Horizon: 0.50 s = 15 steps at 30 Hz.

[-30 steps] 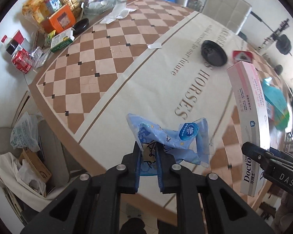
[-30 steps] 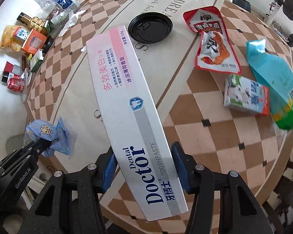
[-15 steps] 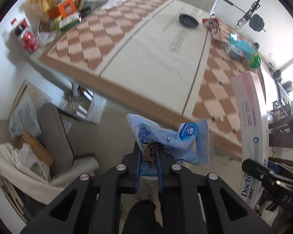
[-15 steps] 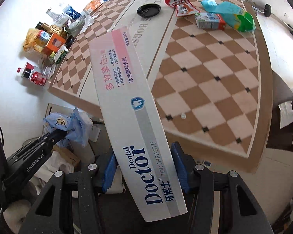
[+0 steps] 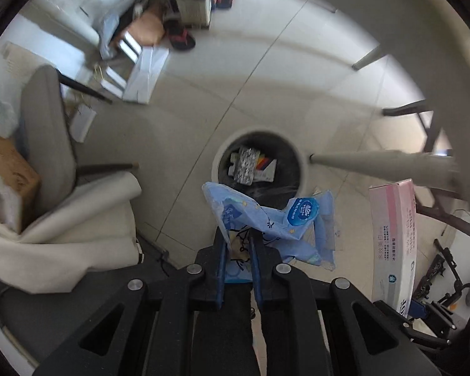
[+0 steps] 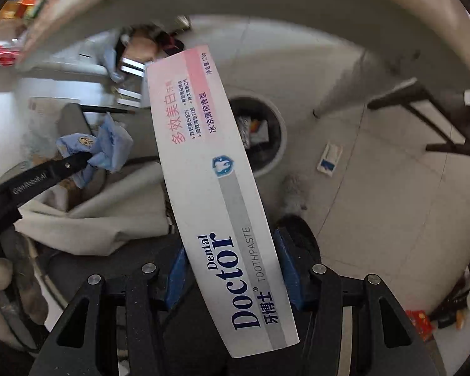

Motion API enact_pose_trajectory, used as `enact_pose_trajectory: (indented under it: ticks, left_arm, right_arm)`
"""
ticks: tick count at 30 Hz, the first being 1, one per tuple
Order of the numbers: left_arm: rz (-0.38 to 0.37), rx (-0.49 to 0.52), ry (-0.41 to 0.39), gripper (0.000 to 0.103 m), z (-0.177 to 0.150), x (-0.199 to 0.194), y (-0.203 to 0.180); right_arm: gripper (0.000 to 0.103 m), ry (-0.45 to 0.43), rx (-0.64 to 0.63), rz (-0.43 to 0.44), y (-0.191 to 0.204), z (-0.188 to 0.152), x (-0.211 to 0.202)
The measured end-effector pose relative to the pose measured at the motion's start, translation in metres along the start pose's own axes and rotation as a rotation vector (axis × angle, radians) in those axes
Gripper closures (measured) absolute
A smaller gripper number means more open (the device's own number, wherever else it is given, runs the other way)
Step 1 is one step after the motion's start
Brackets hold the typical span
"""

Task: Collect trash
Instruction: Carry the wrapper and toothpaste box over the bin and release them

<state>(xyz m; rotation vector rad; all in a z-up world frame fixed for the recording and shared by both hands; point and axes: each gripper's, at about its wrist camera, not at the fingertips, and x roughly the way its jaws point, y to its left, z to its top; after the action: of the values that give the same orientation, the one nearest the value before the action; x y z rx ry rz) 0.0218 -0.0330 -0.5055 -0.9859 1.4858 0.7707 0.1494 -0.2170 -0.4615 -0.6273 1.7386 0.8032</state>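
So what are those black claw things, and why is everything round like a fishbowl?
Those claws are grabbing tools that a person holds, one in each hand. Each has a tiny wide camera looking along its two fingers, which bends the picture round. One picture comes from the left tool, squeezing a crumpled blue wrapper. The other comes from the right tool, squeezing a long toothpaste box. Both look down at the floor, where a round bin with some trash in it waits.
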Motion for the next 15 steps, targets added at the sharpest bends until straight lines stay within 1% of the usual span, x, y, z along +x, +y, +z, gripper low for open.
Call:
enact_pose_trajectory:
  ticks: [1,5,8,11,13,15]
  left_arm:
    - [0.007,-0.003,0.016,0.092,0.005,0.023,-0.001]
    - [0.037,0.012,0.082,0.092,0.022,0.108,-0.003]
    - [0.040,0.010,0.116,0.092,0.031,0.158,0.001]
    - [0.040,0.004,0.145,0.092,0.037,0.196,0.008]
    - [0.039,0.002,0.159,0.091,0.041,0.212,0.008]
    - [0.042,0.006,0.168,0.091,0.044,0.226,0.006]
  right_arm:
    - [0.048,0.019,0.014,-0.003,-0.007,0.006,0.027]
    - [0.049,0.063,0.030,-0.024,-0.025,0.037,0.111]
    - [0.049,0.101,0.037,-0.041,-0.036,0.057,0.173]
    - [0.049,0.141,0.037,-0.061,-0.045,0.073,0.227]
    - [0.049,0.165,0.043,-0.071,-0.051,0.085,0.256]
    - [0.049,0.183,0.051,-0.074,-0.056,0.098,0.275]
